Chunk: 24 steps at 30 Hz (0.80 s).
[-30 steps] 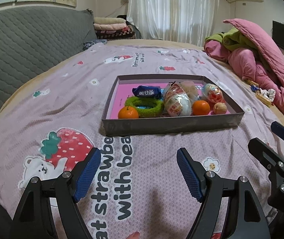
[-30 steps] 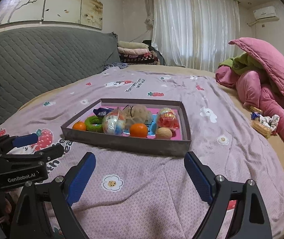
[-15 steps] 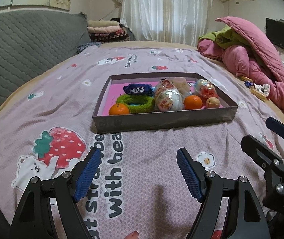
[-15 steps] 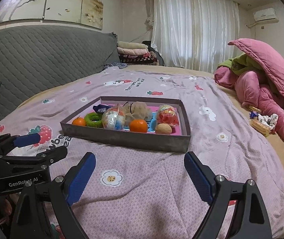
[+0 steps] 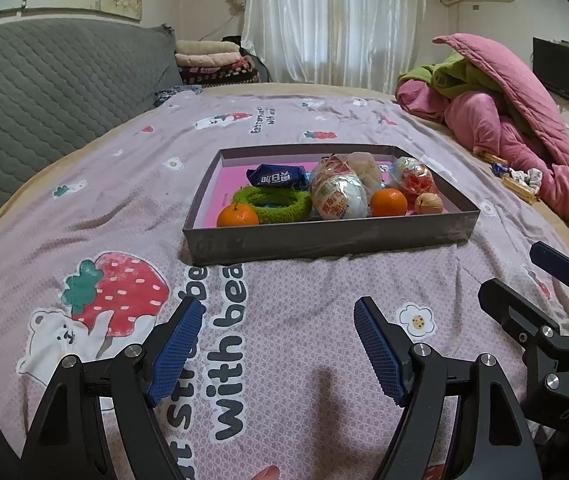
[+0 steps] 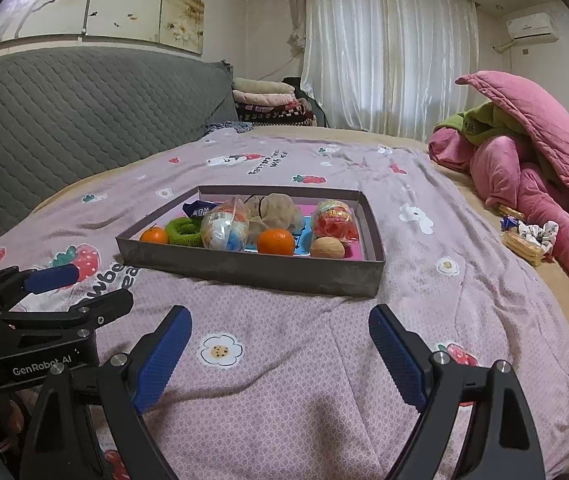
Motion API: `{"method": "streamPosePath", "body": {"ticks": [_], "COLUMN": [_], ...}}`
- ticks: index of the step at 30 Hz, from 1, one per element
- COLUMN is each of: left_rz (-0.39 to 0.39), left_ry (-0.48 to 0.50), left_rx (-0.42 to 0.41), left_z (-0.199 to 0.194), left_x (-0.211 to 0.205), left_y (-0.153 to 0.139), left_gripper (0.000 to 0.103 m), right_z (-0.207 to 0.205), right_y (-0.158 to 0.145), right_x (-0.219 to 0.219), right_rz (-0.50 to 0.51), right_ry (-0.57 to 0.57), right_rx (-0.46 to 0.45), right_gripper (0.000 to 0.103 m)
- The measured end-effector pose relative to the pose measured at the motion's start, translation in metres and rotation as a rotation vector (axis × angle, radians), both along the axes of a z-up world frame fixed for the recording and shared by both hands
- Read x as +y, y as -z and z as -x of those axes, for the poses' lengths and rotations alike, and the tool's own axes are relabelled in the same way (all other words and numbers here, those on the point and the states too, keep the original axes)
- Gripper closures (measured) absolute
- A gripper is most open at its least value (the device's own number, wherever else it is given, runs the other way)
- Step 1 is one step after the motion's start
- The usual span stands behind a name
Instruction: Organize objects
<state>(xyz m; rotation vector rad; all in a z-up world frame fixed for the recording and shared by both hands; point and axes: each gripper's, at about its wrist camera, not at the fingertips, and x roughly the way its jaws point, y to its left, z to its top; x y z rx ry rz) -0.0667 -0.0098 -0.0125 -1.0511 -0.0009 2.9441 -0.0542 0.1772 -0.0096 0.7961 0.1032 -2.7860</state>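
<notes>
A grey shallow box (image 5: 324, 236) (image 6: 252, 270) with a pink floor lies on the bed. Inside it are two oranges (image 5: 237, 216) (image 5: 388, 202), a green fuzzy ring (image 5: 272, 201), a blue snack packet (image 5: 276, 177), clear wrapped toy eggs (image 5: 338, 196) (image 5: 414, 178), a beige bundle (image 6: 278, 210) and a walnut (image 5: 428, 203). My left gripper (image 5: 278, 346) stands open above the sheet, short of the box, nothing between its blue pads. My right gripper (image 6: 280, 354) is likewise open and empty, beside the left one.
The lilac strawberry-print sheet (image 5: 124, 200) covers the bed. A grey quilted headboard (image 6: 84, 112) runs along the left. Pink and green bedding (image 6: 532, 160) is heaped at the right, with snack packets (image 6: 524, 236) beside it. Folded blankets (image 6: 272, 104) sit at the far end.
In the left wrist view the box has drifted slightly left and lower in frame. Both grippers stay open and empty; the right view is nearly unchanged.
</notes>
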Motion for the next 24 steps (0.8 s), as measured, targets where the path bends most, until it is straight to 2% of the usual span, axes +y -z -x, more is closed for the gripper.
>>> {"method": "streamPosePath", "body": {"ticks": [6, 24], "left_rz": [0.000, -0.015], "left_ry": [-0.005, -0.019], "left_rx": [0.013, -0.022], "left_z": [-0.001, 0.004], "left_x": [0.000, -0.007], "left_y": [-0.001, 0.009], "left_gripper": [0.024, 0.024], "right_z": [-0.001, -0.001], "right_y": [0.005, 0.011], "right_x": [-0.003, -0.002], "right_rz": [-0.016, 0.003], "right_ry": [-0.001, -0.008], "right_rx": [-0.002, -0.033], "right_gripper": [0.013, 0.013]}}
